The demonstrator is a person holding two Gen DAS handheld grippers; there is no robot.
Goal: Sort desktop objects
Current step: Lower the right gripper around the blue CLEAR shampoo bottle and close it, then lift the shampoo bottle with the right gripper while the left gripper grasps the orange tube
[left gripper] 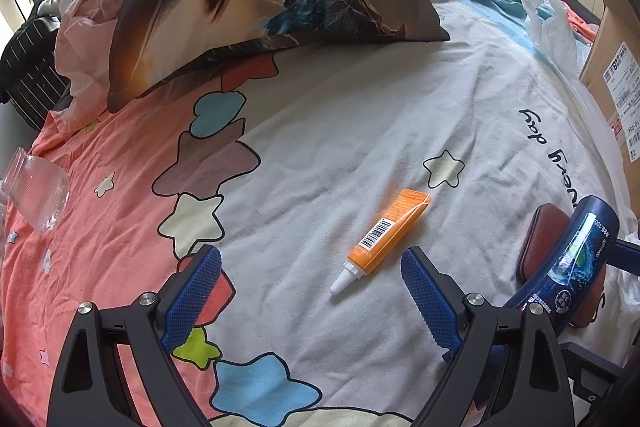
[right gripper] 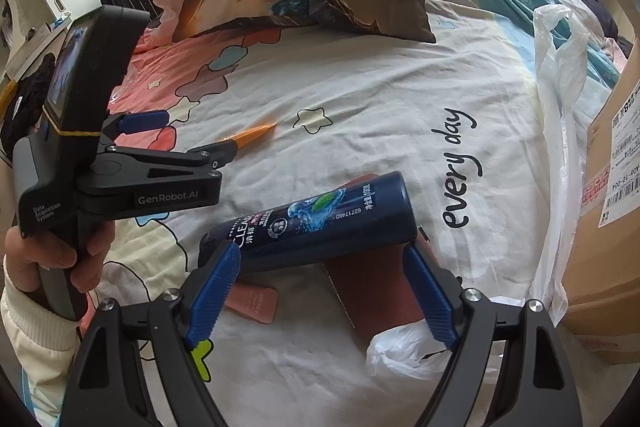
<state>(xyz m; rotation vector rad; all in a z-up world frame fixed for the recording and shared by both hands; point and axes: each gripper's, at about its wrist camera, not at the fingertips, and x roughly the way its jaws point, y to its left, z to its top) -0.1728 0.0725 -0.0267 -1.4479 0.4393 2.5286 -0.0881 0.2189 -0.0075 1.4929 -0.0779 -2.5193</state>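
1. The right tongs [right gripper: 322,291] are gripping a dark blue plastic shampoo bottle [right gripper: 320,223] lengthwise, one pad at each end, above a brown leather case [right gripper: 380,299] on the bed.
2. The bottle is appearing rigid, smooth and probably slippery; the end-to-end hold is looking prone to pivoting.
3. The left tongs [left gripper: 316,297] are standing released and empty, hovering just short of an orange squeeze tube with a white nozzle [left gripper: 386,233] lying on the patterned bedsheet [left gripper: 340,131].
4. The tube is looking light and soft; grasp mid-body.
5. Farther left, a clear glass jar [left gripper: 34,195] is lying tipped, seemingly empty and fragile.
6. Far right, the cardboard box [right gripper: 600,227] is hiding its contents.
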